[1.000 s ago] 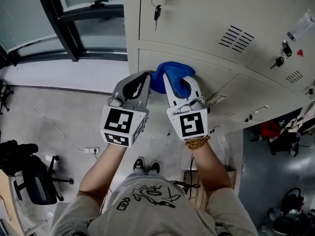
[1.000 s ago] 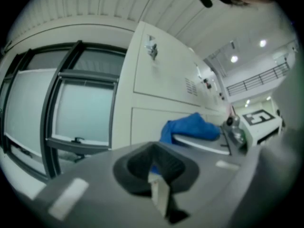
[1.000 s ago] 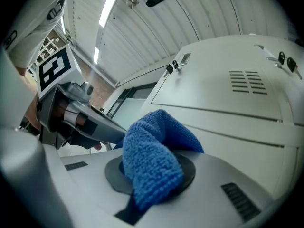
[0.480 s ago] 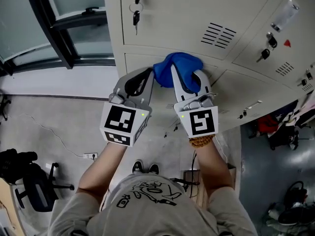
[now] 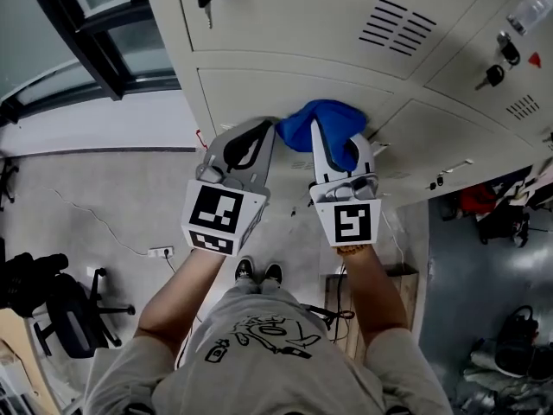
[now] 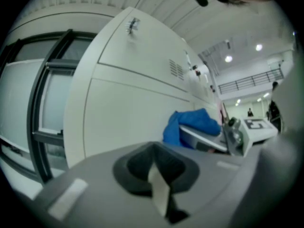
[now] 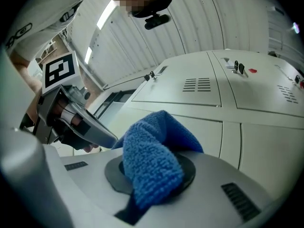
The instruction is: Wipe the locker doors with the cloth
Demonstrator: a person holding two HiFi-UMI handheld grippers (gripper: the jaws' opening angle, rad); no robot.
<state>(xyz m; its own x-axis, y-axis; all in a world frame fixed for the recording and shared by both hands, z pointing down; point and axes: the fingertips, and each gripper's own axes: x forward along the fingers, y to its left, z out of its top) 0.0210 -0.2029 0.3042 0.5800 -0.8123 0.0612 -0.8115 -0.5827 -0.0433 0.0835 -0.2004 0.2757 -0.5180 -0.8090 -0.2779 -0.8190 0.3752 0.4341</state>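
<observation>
Head view: the crumpled blue terry cloth [image 5: 324, 119] lies against the beige metal locker door [image 5: 259, 93], at twelve o'clock from the right gripper [image 5: 339, 145]. The left gripper [image 5: 257, 141] sits just beside it at nine o'clock. The grey shirt [image 5: 259, 353] carries print too blurred to read. Left gripper view: jaws closed, apparently on nothing. Right gripper view: jaws clamp the cloth.

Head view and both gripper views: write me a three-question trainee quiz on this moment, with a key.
1. True or false: the fingers of the right gripper are shut on the blue cloth.
2. The cloth is held against: A) the lower locker door, B) a tabletop, C) a mirror.
3. Which gripper holds nothing?
Key: 1 true; 2 A; 3 the left gripper.
</observation>
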